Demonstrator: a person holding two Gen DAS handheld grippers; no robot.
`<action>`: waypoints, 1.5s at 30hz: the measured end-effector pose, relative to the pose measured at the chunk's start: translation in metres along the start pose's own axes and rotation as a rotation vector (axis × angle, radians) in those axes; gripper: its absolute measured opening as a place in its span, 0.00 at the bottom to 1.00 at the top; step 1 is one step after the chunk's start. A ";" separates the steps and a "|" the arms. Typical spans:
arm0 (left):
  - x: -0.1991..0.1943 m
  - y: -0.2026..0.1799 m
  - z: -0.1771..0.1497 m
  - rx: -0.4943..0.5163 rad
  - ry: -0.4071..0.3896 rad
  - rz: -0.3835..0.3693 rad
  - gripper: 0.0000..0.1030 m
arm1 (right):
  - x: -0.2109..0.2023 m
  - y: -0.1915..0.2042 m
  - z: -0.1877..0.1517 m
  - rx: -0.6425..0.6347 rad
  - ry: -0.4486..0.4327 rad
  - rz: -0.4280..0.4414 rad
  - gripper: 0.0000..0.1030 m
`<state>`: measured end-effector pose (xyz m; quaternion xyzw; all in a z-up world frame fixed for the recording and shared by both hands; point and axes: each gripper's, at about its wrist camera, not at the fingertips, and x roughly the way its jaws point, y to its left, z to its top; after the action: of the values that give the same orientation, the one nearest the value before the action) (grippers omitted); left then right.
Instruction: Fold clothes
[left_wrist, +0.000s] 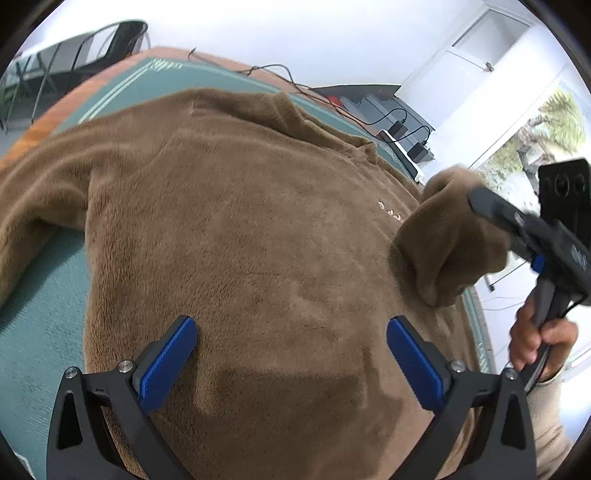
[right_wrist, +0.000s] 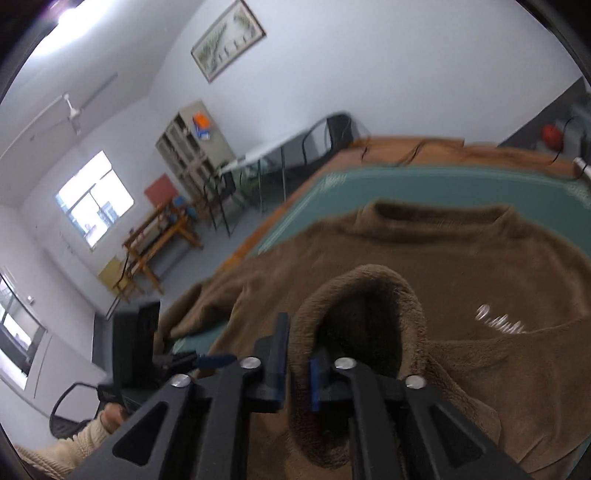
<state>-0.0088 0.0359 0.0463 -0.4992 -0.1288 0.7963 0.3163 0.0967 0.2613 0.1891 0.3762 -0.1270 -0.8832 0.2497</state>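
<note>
A brown fleece sweater (left_wrist: 240, 221) lies spread on a green mat (left_wrist: 33, 332), collar at the far side. My left gripper (left_wrist: 291, 350) is open and empty, its blue pads just above the sweater's lower body. My right gripper (right_wrist: 299, 369) is shut on the cuff of the sweater's right sleeve (right_wrist: 354, 325) and holds it lifted over the chest. In the left wrist view the right gripper (left_wrist: 476, 203) shows at the right with the sleeve (left_wrist: 443, 243) hanging from it. White lettering (right_wrist: 498, 321) shows on the chest.
The mat covers an orange-brown table (right_wrist: 388, 147). Black cables and chargers (left_wrist: 399, 125) lie at the far table edge. A glass table and a black chair (right_wrist: 317, 140) stand beyond the table, and wooden chairs (right_wrist: 155, 236) stand near a window.
</note>
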 end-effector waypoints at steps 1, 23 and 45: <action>-0.001 0.003 0.000 -0.008 0.001 -0.003 1.00 | 0.000 0.002 -0.004 -0.009 0.008 0.016 0.76; 0.024 -0.002 0.027 -0.280 0.099 -0.265 1.00 | 0.035 -0.026 -0.052 0.165 0.042 0.315 0.91; 0.064 -0.026 0.040 -0.238 0.175 -0.253 0.99 | 0.049 -0.009 -0.112 0.032 0.159 0.447 0.91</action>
<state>-0.0531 0.1010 0.0325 -0.5802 -0.2558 0.6831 0.3624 0.1460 0.2390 0.0795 0.4109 -0.2009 -0.7714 0.4424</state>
